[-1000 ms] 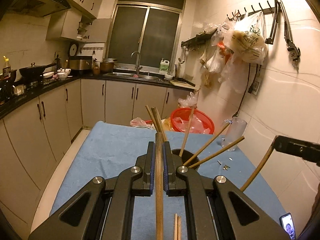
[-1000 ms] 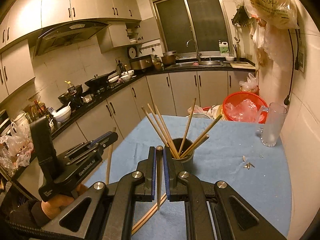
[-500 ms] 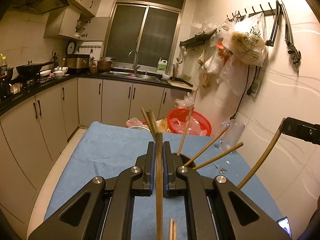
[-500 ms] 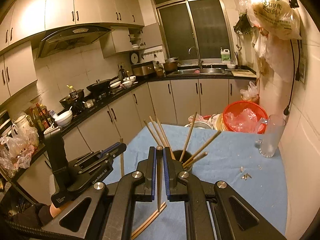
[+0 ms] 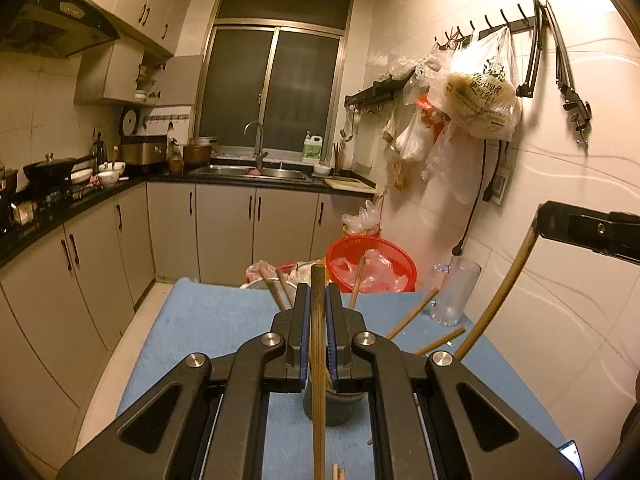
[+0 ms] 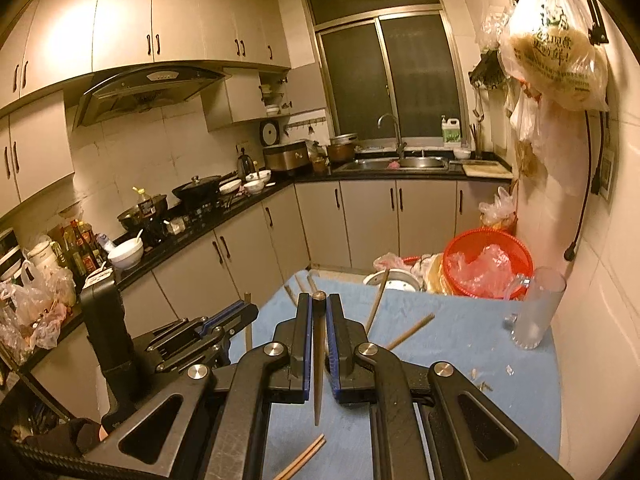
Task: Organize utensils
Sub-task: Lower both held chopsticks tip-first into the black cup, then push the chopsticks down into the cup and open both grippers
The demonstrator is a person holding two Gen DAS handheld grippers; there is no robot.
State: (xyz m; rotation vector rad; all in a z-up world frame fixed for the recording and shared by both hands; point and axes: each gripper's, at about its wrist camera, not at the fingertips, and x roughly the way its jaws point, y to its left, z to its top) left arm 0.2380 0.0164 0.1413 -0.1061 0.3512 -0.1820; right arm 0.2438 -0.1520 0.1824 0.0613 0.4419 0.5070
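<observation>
Each hand-held gripper, left [image 5: 318, 300] and right [image 6: 319, 304], clamped on a chopstick [image 5: 319, 380]; both higher than before

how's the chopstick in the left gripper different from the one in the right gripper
The left chopstick looks lighter brown with a squared top; the right chopstick is darker with a rounded top. The left one's lower end runs out of view; the right one's pointed tip hangs free. Both are clamped upright.

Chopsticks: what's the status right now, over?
Left gripper shut on one chopstick. Right gripper shut on another. Dark holder cup below, several chopsticks inside. Loose pair on blue cloth. Nothing blocking.
</observation>
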